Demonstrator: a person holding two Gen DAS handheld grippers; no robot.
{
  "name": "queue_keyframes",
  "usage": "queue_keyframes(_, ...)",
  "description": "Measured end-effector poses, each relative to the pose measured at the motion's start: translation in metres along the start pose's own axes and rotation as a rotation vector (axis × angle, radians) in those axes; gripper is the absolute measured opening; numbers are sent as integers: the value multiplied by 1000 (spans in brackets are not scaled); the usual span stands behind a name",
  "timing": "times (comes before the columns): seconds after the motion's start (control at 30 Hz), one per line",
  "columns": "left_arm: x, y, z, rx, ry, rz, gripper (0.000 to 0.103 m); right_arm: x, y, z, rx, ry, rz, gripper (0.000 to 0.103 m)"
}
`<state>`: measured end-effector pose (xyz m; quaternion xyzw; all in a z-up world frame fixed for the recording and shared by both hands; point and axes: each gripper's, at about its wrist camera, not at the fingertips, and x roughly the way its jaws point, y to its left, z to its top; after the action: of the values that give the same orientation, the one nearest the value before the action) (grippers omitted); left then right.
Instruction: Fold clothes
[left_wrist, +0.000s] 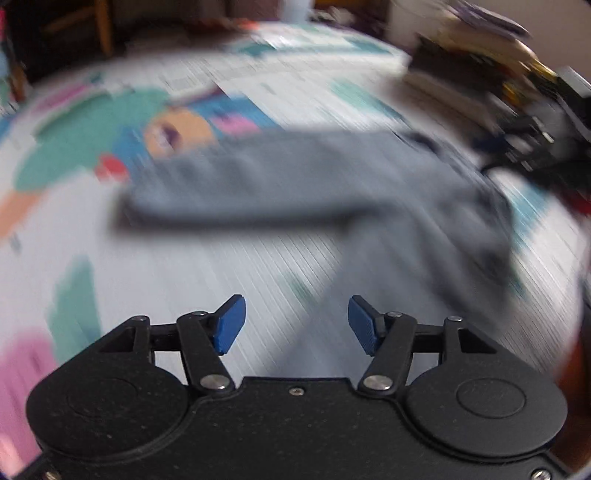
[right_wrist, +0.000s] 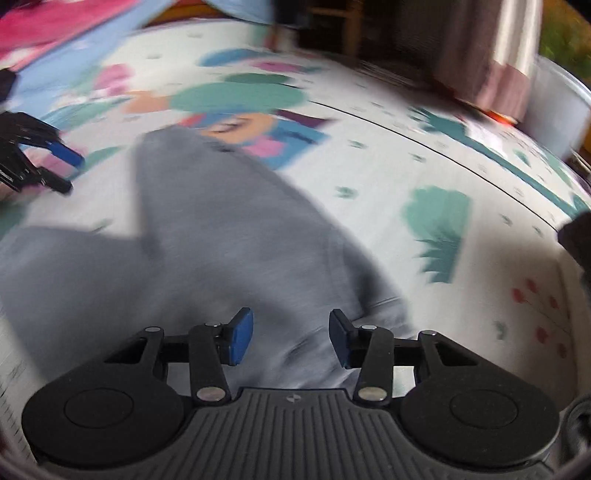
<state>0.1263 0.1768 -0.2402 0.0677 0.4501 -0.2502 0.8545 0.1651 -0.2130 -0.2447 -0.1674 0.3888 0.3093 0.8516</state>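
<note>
Presently both views are smearing with motion. A grey garment (left_wrist: 295, 181), perhaps sweatpants, is lying spread across the middle of a cartoon-printed play mat (left_wrist: 184, 266). The left gripper (left_wrist: 293, 325) is hovering over bare mat near the garment, jaws wide apart, gripping nothing. The right gripper (right_wrist: 291, 338) is hanging above the grey cloth, jaws likewise parted and empty.

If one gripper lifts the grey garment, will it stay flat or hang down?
Probably hang: the grey garment is soft cloth, creased near the right gripper. It looks light, and may drag across the mat.
</note>
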Motion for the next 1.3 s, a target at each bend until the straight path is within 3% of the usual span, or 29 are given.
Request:
queue_keyframes(0.13,-14,-22,-53,23,68,-60,62,-21,24,-22,-92,-33,35,45)
queue_keyframes(0.23,-7,-19,-67,42,88,30,60,-20,30,-28,-104,-10,43,45)
queue_keyframes(0.33,4,3,-72,-1,73,87,45,14,19,-35,-93,111,-26,42)
queue_keyframes(0.4,5,16,-61,-95,79,110,35,24,-7,-38,52,105,-8,38)
queue_keyframes(0.67,4,-11,-23,101,-9,103,47,7,-6,-31,73,47,-20,40)
queue_keyframes(0.87,31,-18,-2,216,-75,35,48,22,7,-5,-56,10,26,42)
queue_keyframes(1.03,54,-42,12,386,-109,-22,48,48,25,7,-207,57,53,40)
queue_keyframes(1.2,75,-49,27,442,-94,-73,43,61,20,16,-273,84,119,40)
queue_keyframes(1.3,87,-41,35,411,-51,-104,33,72,19,22,-317,120,155,40)
